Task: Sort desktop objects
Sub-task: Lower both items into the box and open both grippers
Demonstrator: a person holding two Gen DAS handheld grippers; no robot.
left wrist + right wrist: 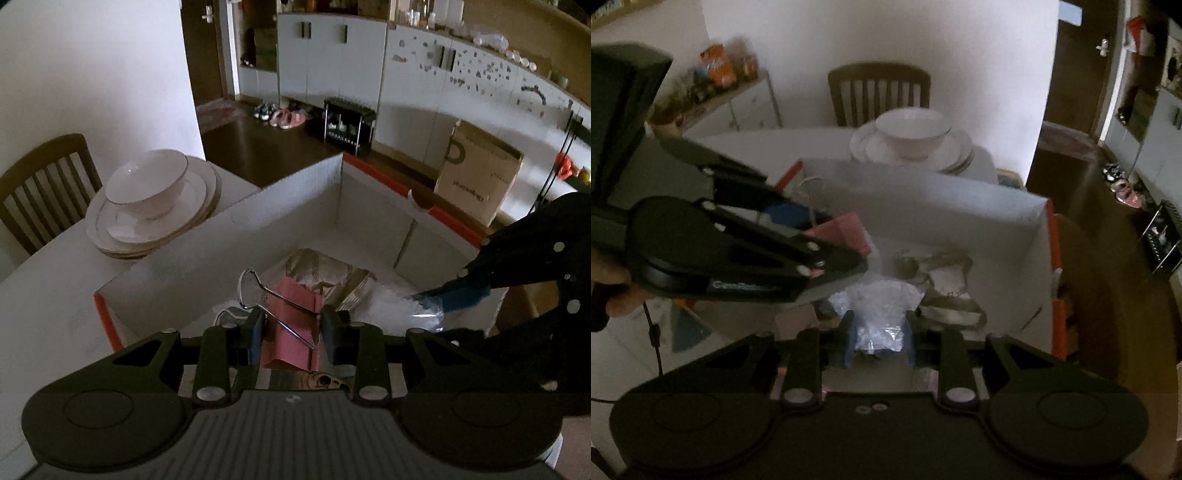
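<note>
My left gripper (pixel 293 332) is shut on a pink binder clip (pixel 291 328) with wire handles and holds it over the open white cardboard box (pixel 207 254). My right gripper (pixel 879 338) is shut on a clear plastic bag (pixel 882 314) of small white pieces, also over the box. In the left wrist view the right gripper (pixel 436 299) comes in from the right holding the bag (pixel 391 306). In the right wrist view the left gripper (pixel 827 236) comes in from the left with the pink clip (pixel 849 229). A silvery packet (pixel 325 273) lies in the box.
A white bowl (pixel 147 184) sits on stacked plates (pixel 122 236) on the white table behind the box. A wooden chair (pixel 40 188) stands beyond the table. The box has orange edges (pixel 439 218). A brown carton (pixel 476 173) stands on the floor by the cabinets.
</note>
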